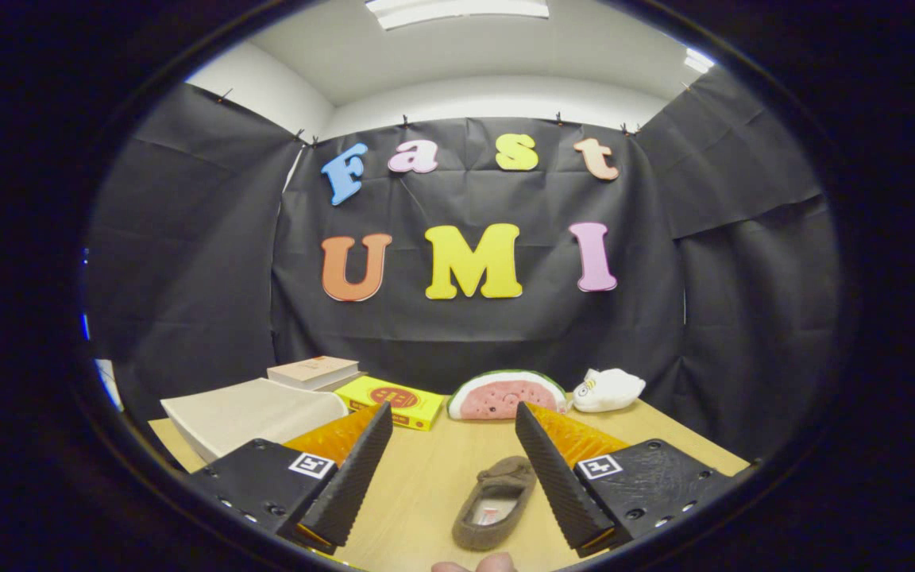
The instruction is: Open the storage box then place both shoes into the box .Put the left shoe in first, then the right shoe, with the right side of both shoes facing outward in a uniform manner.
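Wooden table (434, 485), dark booth. Tongs (453, 469) spread wide, gripping nothing. Slipper (496, 500) lies between the fingers, near. Looks soft, light, floppy; I'd pinch the heel rim. Box (247, 413) far left.

At the far edge of the pale wooden tabletop (426, 485), before the black cloth wall, a plush watermelon slice with a pink face (505, 395) lies beside a small white plush toy (607, 389). A flat yellow cardboard box with a red emblem (394, 401) sits near a closed beige book (313, 371).
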The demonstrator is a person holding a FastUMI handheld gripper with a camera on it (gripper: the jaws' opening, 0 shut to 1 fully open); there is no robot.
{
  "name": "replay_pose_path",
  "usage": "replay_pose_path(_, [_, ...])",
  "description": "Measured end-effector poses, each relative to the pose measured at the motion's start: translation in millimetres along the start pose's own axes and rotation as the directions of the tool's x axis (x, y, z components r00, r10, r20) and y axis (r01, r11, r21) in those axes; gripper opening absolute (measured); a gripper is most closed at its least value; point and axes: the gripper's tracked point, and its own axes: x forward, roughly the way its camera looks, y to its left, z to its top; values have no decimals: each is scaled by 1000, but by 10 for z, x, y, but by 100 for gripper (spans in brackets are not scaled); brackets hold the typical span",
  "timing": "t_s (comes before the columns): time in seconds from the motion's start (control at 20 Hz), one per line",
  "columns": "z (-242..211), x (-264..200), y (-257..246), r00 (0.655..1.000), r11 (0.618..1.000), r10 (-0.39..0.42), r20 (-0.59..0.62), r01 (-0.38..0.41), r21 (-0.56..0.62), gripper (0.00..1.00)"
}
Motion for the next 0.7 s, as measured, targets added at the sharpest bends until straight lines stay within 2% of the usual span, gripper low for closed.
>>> replay_pose_path(0.35, [-248,320,643,986,977,152,-67,-140,159,96])
replay_pose_path(0.5, [-330,422,893,977,958,196,-78,-174,226,95])
replay_pose_path(0.7, [-479,568,1251,963,943,249,-107,-216,255,95])
